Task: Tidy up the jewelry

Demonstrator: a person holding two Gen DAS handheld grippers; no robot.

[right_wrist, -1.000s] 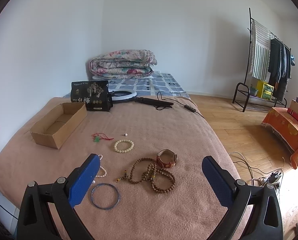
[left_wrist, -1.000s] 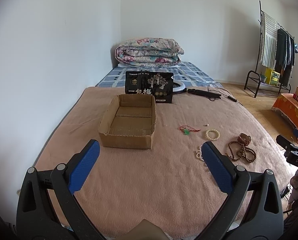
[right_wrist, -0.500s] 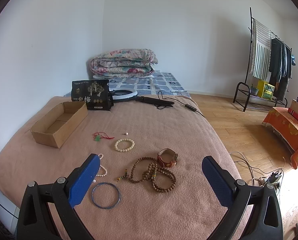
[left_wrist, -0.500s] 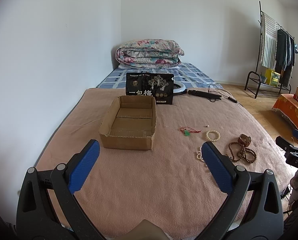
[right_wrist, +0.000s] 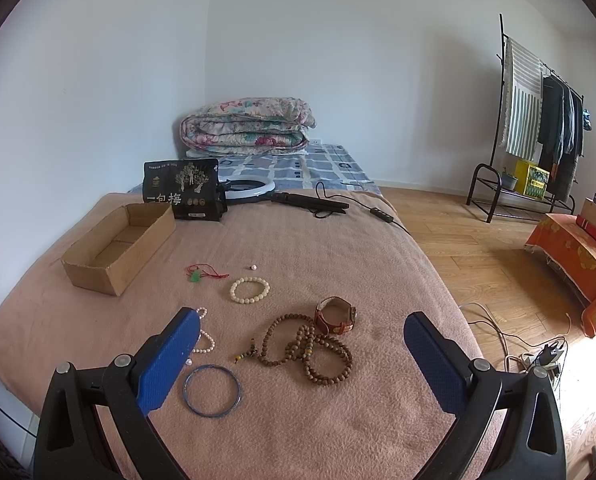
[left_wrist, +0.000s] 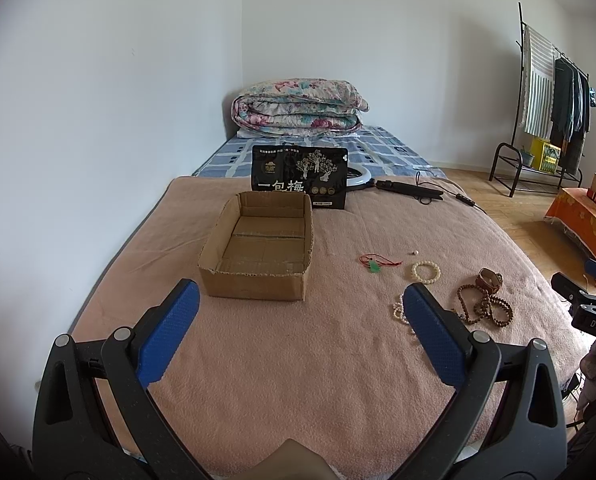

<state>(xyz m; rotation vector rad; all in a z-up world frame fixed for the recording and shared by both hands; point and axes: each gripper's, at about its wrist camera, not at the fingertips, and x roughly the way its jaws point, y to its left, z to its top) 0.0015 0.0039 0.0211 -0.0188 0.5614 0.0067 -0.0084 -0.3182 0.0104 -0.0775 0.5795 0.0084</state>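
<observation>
An empty cardboard box (left_wrist: 257,248) (right_wrist: 117,248) sits on the pink blanket (left_wrist: 298,360). Jewelry lies to its right: a red-cord green pendant (right_wrist: 201,274), a white bead bracelet (right_wrist: 249,290), a brown watch (right_wrist: 336,316), a long brown bead strand (right_wrist: 310,348), a blue bangle (right_wrist: 211,390), a pearl strand (right_wrist: 203,334) and a loose pearl (right_wrist: 253,267). My left gripper (left_wrist: 298,332) is open and empty, in front of the box. My right gripper (right_wrist: 298,356) is open and empty, above the brown beads.
A black snack bag (left_wrist: 300,178) stands behind the box. A ring light with cable (right_wrist: 253,190) lies beside it. A folded quilt (left_wrist: 298,108) is at the far end. A clothes rack (right_wrist: 538,128) and an orange-covered stand (right_wrist: 578,256) are on the wooden floor at right.
Both grippers have drifted slightly; the views shift a little. Nothing on the blanket has moved.
</observation>
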